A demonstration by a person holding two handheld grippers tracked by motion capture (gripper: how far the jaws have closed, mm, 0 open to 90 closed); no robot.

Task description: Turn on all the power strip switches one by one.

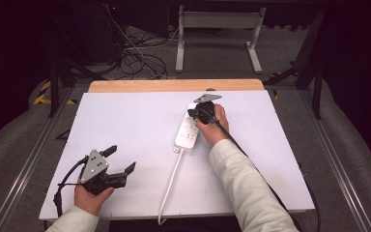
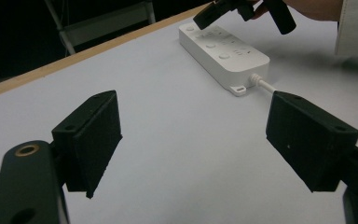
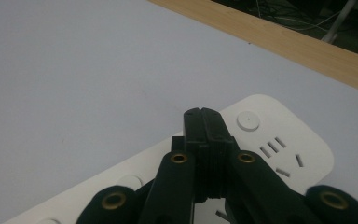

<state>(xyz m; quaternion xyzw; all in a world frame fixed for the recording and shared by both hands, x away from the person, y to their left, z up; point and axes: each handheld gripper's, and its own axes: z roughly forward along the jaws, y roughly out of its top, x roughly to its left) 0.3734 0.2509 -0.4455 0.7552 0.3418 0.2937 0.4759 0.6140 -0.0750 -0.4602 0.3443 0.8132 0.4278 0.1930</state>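
A: White power strip lies flat on the counter, right under the right gripper. Cord runs off its near end toward the person's edge.

B: Right fingers?

A: Clenched, pads pressed flat together, nothing between them. In the right gripper view the tips hang over the strip's top face, with a round button just to the right of the tips and a set of socket slots beyond that. Touching the strip or not, can't tell.

B: Left one?

A: Left gripper is released, fingers spread wide, holding nothing. It sits near the counter's near-left corner, well apart from the strip. In the left gripper view the strip lies ahead of the fingers, nearer the right finger than the left finger, bare white counter between them.

B: Anything else?

A: Right hand wraps its gripper, pale sleeve behind it. Left hand grips the other from below. Wooden edge shows past the white counter surface. Beyond that, a grey floor with loose cables and a white table frame.
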